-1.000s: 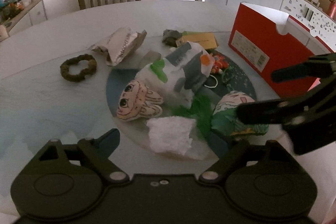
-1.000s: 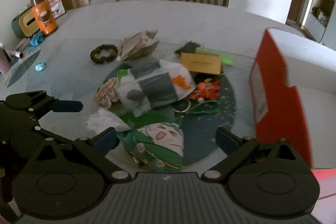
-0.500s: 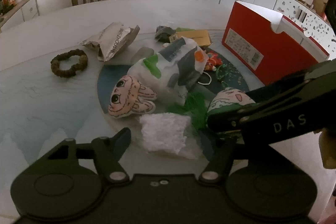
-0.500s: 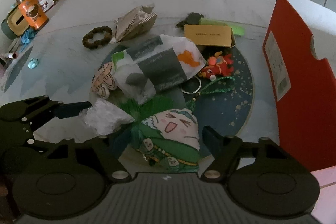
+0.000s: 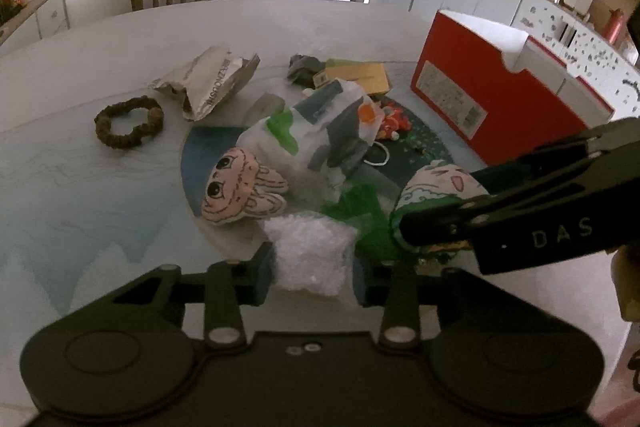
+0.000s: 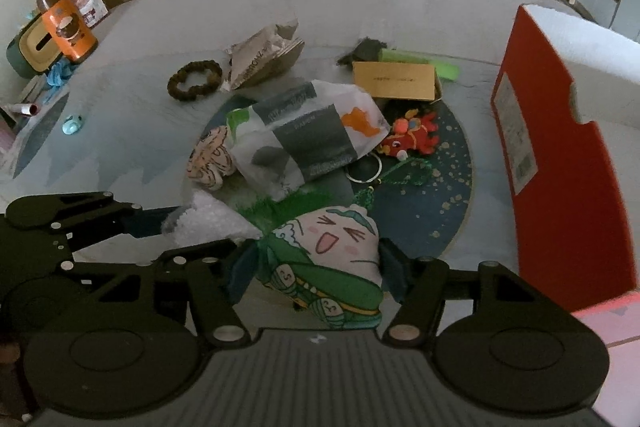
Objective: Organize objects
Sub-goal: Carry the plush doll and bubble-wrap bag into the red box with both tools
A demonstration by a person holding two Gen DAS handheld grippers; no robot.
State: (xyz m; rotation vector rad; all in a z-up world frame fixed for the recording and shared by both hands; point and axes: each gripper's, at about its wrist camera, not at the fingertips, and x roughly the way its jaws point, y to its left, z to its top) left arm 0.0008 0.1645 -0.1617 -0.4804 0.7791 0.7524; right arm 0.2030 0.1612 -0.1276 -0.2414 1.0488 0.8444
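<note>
Scrunchie (image 5: 129, 122): brown ring lying far left on the desk (image 5: 80, 187), beside the torn paper wrapper (image 5: 208, 83).
Left gripper (image 5: 310, 273): fingers narrowed onto the white bubble wrap (image 5: 312, 251), one finger on each side, touching it.
Bunny plush (image 5: 240, 187): just behind the bubble wrap, against the printed plastic bag (image 5: 320, 131).
Right gripper (image 6: 320, 267): fingers (image 6: 394, 269) close in on both sides of the green plush doll (image 6: 332, 255), pressing it.
Red box (image 6: 560, 163): upright at the far right, apart from both grippers.
</note>
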